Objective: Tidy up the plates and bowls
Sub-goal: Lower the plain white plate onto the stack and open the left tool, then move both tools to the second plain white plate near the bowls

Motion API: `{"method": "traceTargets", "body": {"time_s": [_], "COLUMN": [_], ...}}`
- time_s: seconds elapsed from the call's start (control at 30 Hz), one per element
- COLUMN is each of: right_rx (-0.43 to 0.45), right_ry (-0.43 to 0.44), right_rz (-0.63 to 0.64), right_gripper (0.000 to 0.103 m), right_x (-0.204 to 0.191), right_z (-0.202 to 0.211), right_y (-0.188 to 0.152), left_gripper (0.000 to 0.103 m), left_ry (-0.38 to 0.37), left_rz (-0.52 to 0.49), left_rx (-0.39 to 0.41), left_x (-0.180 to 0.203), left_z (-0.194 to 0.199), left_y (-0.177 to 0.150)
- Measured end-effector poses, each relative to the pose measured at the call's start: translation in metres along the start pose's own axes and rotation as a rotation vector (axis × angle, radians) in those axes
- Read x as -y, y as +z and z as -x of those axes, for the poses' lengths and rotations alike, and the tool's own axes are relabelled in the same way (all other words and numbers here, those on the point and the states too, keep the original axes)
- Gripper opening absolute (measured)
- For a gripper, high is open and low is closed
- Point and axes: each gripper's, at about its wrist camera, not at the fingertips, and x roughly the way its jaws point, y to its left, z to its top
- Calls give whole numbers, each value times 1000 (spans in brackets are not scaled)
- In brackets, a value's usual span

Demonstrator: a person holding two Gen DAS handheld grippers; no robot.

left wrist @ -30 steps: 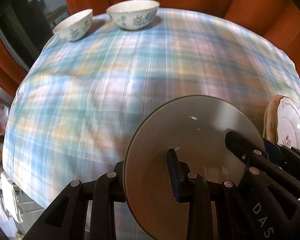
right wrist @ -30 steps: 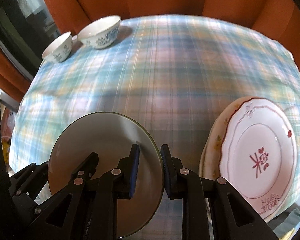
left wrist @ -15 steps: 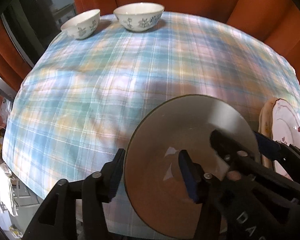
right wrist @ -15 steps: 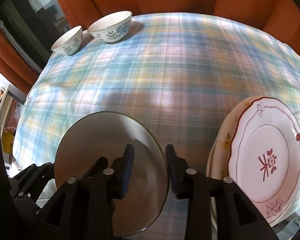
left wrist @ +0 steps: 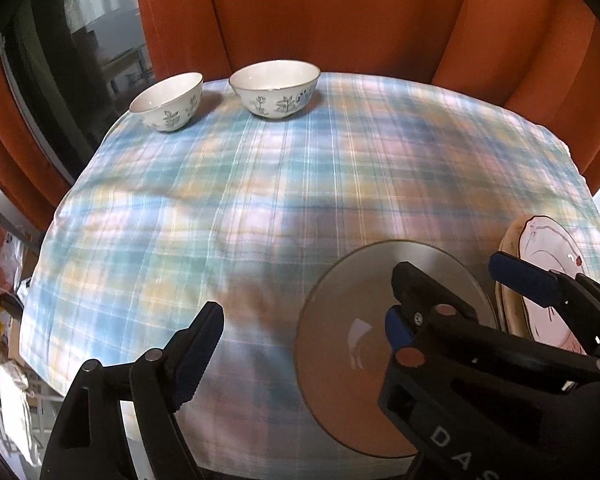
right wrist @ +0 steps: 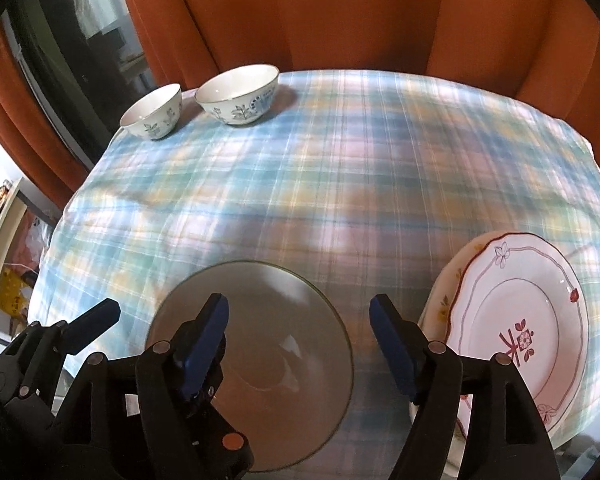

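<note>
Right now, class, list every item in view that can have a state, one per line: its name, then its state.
Grey plate: flat on the cloth, released, unstacked.
Floral plate: resting on the cream plate.
Cream plate: bottom of that stack.
Smaller bowl: upright, empty, unstacked.
Larger bowl: upright, empty, unstacked.
Plaid tablecloth: spread flat over the table.
Left gripper: opening, gripping nothing.
Right gripper: opening, gripping nothing.

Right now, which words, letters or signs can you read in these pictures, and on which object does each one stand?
"D A S": white letters on the right gripper body, cut off by the frame edge.
Red character-like mark with a flower: centre of the white plate, not readable as a word.
Bowls: only leaf patterns.
</note>
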Motion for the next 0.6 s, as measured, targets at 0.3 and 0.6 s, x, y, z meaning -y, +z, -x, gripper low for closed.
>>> {"method": "traceTargets", "body": {"time_s": [0.3, 0.6], "right_rx": [24, -13], "right_ry": [-65, -107], "right_rz": [-12, -19], "right_gripper": [76, 76], "right_x": [-40, -112], "right_z": [-2, -29], "right_y": [17, 44], "left_gripper": [85, 84], "left_ry": [-63, -76], "left_rz": [-6, 12], "left_rx": [17, -15], "left_x": [-47, -127], "left_z": [-6, -24], "left_y": [13, 32]}}
